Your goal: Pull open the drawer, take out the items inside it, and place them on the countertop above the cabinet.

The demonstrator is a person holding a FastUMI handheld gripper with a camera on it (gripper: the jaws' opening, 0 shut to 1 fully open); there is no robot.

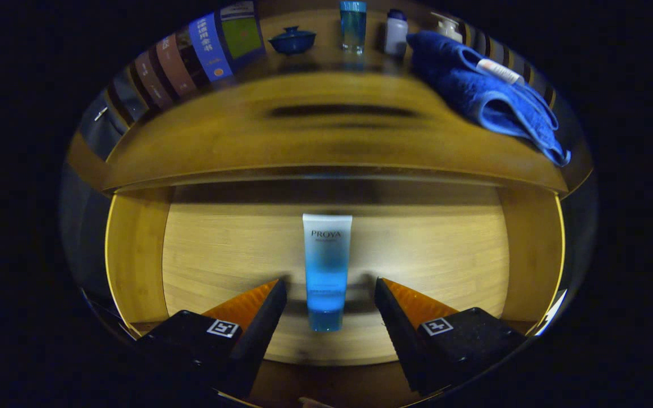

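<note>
Drawer (134, 255) stood open | tube (326, 266) lay flat, cap toward 6 o'clock, between claw (330, 292) fingers; fingers apart, straddling for a grasp | bench (332, 136) at 12 o'clock

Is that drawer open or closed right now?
Open: the drawer shows its wooden floor, with a blue tube lying between the open gripper fingers.
</note>
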